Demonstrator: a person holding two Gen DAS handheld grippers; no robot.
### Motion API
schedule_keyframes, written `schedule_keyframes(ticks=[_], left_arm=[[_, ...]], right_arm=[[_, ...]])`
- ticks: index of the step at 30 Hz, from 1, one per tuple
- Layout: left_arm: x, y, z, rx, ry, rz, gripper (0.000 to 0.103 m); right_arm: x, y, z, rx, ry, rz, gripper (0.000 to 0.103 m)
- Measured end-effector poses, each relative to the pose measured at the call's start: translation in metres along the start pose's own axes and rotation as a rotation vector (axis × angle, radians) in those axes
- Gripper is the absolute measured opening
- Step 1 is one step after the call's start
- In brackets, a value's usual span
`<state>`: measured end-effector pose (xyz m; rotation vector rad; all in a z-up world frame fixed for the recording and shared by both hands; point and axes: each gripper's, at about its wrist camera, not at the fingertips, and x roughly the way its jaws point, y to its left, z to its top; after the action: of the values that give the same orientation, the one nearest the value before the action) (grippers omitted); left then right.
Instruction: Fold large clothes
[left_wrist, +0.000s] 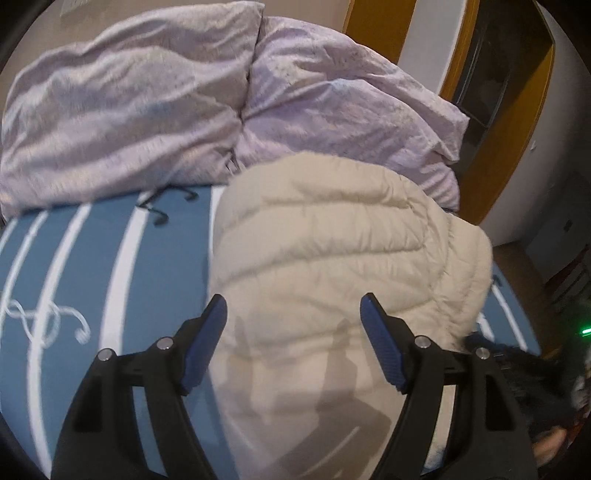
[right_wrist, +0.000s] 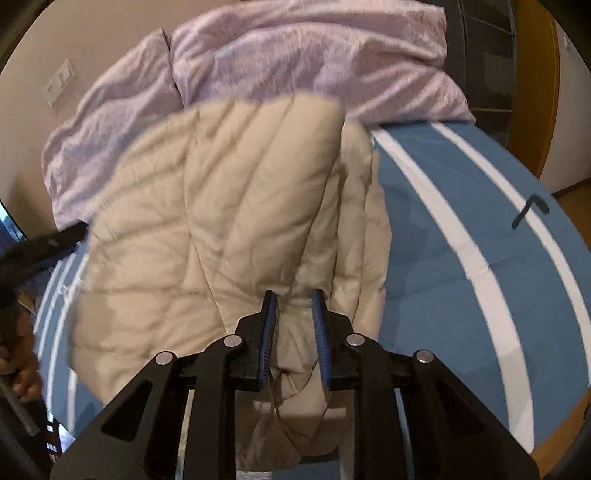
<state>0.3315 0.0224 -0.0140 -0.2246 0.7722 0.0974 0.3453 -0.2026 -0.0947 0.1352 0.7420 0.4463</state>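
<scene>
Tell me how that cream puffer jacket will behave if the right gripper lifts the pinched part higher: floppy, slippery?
Likely floppy: the puffer jacket bends limply around the right gripper, which pinches a bunched fold. Probably light for its bulk, given the puffy quilted channels. The smooth shell may slip, so the open left gripper could help support it.

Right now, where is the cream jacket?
The jacket lies on the striped blue bedspread, just before the lilac pillows; the right tongs pinch its near edge.
</scene>
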Motion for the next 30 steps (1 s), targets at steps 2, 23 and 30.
schedule_keyframes(ticks=[2,23,30], left_arm=[[0.004,0.002,0.008,0.007,-0.001,0.018,0.074],[0.054,-0.008,0.042,0.119,-0.105,0.203,0.081],[0.079,-0.015,0.026,0.087,-0.085,0.156,0.083]], right_arm=[[-0.008,0.005,0.013,-0.002,-0.030,0.014,0.027],[0.069,0.027,0.072,-0.091,-0.108,-0.159,0.041],[0.088,0.002,0.059,-0.058,-0.107,-0.181,0.039]])
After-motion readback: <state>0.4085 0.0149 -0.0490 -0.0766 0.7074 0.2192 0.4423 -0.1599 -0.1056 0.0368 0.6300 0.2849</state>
